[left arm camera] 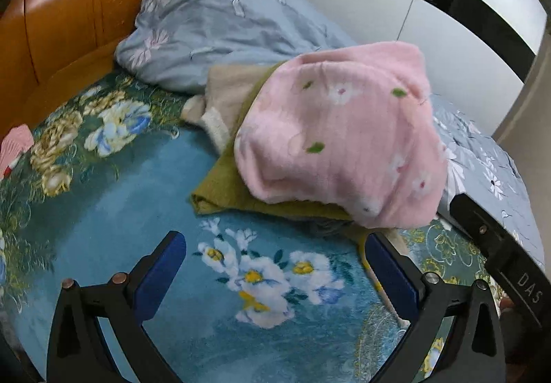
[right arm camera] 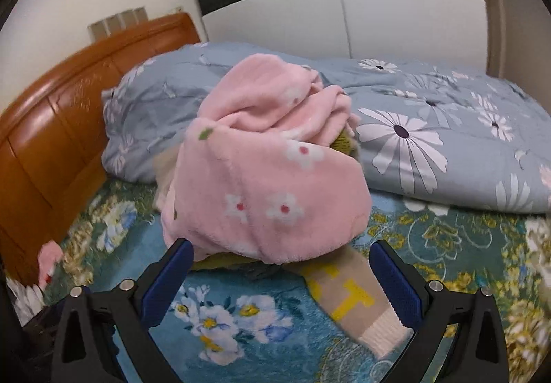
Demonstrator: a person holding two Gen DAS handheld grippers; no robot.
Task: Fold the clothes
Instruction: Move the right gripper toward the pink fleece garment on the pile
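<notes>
A pink fleece garment with white flowers (left arm camera: 341,135) lies crumpled on top of a pile on the bed; it also shows in the right wrist view (right arm camera: 265,176). Under it lie an olive green knit (left arm camera: 224,183) and a beige garment (left arm camera: 227,90). A beige sleeve with yellow letters and a white cuff (right arm camera: 354,300) sticks out toward me. My left gripper (left arm camera: 275,245) is open and empty, just short of the pile. My right gripper (right arm camera: 280,252) is open, its jaws on either side of the pink garment's near edge and the sleeve.
The bed is covered by a teal floral blanket (left arm camera: 137,197). A grey-blue flowered duvet (right arm camera: 447,142) is bunched behind the pile. An orange wooden headboard (left arm camera: 69,11) stands at the left. A white wardrobe (right arm camera: 396,14) stands behind. The other gripper's black body (left arm camera: 499,252) shows at right.
</notes>
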